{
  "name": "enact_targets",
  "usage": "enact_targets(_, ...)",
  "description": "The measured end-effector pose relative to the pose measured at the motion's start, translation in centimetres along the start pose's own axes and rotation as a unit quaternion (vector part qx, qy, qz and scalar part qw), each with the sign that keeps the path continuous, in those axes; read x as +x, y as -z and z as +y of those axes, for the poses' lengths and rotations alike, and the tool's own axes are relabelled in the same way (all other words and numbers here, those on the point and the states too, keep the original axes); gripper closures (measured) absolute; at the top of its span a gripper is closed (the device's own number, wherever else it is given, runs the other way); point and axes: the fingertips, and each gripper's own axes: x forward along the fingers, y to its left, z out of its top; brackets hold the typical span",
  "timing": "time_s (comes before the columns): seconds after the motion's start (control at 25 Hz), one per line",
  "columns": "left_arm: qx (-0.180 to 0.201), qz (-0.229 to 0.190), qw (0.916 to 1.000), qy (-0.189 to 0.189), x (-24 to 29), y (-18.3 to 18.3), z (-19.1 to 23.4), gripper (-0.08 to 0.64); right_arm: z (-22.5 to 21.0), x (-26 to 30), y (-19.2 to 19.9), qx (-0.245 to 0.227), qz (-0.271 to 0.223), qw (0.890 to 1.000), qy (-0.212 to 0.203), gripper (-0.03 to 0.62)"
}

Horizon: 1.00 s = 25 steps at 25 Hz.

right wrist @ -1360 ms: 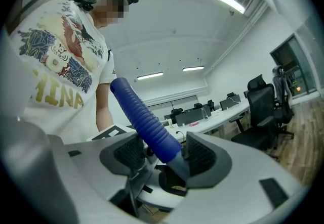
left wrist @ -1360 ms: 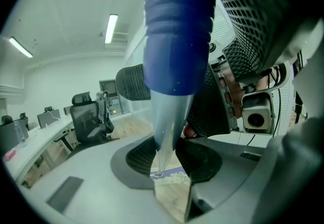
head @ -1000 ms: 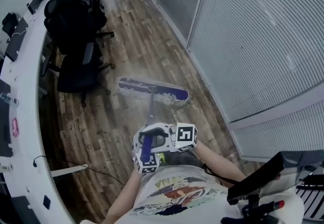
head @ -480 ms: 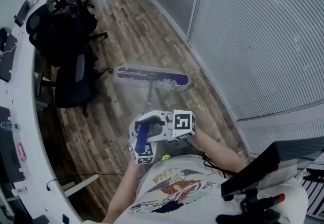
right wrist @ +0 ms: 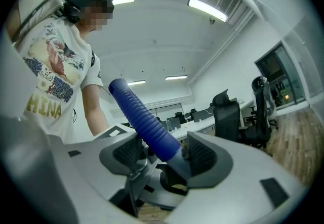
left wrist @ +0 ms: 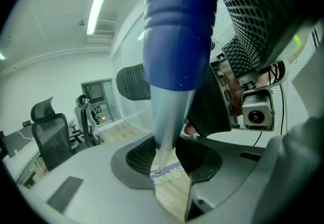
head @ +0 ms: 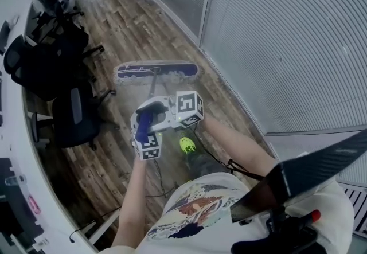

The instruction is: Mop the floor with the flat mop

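Head view — one flat mop, two grippers clamping it.

My right gripper grips the mop handle, its textured pads set close on either side of the blue ribbed grip, which slants up and to the left. At the left edge is my white printed T-shirt, with one bare arm hanging beside it. Behind, black office chairs stand by long white desks under strip lights in a white ceiling. Wood flooring shows at the far right.
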Motion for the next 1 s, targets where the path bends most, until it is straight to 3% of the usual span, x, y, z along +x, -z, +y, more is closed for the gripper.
enact_targets(0.16,0.008,0.007,0.9999,0.003,1.5,0.5,0.3,0.457,-1.4,-0.4,-0.3,0.012,-0.001,1.000,0.003,0.330)
enact_targets(0.32,0.021,0.011,0.9997,0.009,-2.1,2.1,-2.7,0.457,3.1,-0.1,1.9,0.019,0.007,1.000,0.005,0.327)
enact_targets(0.48,0.001,0.006,1.0000,0.004,-6.0,2.3,-4.2,0.456,7.1,0.6,2.0,0.020,0.003,1.000,0.015,0.324)
enact_targets(0.6,-0.012,0.005,0.9999,0.007,-11.4,3.4,-7.1,0.456,13.1,1.5,3.0,0.022,-0.003,1.000,0.022,0.324)
enact_targets(0.8,0.008,0.004,0.9998,0.019,-23.4,7.6,-13.9,0.456,26.6,4.0,7.4,0.021,0.004,0.999,0.026,0.324)
enact_targets(1.0,-0.009,0.001,0.9997,0.021,-35.3,11.0,-19.9,0.456,39.5,6.6,10.5,0.027,0.005,0.999,0.033,0.321)
